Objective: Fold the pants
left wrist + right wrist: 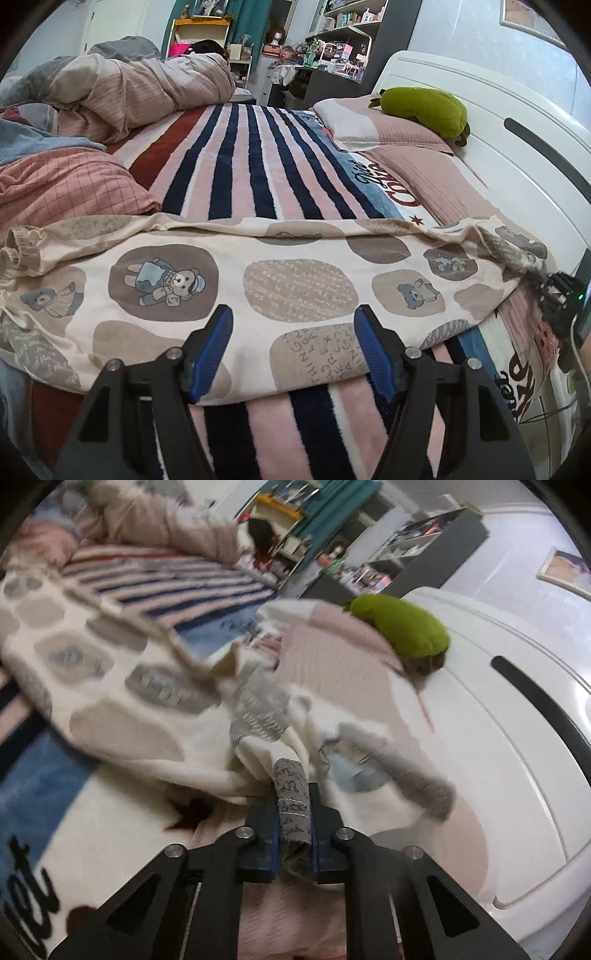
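Cream pants (258, 280) with teddy-bear and grey patch prints lie stretched across the striped blanket (236, 162), folded lengthwise. My left gripper (293, 332) is open and hovers just above the near edge of the pants, holding nothing. My right gripper (293, 805) is shut on a bunched end of the pants (291, 794) and lifts it near the headboard; that view is motion-blurred. The right gripper also shows at the far right of the left wrist view (561, 295), at the pants' right end.
A green plush (424, 110) lies on pink pillows (384, 129) by the white headboard (498, 122). A crumpled quilt (122, 96) and pink checked bedding (62, 184) fill the bed's left side. Shelves and clutter stand beyond the bed.
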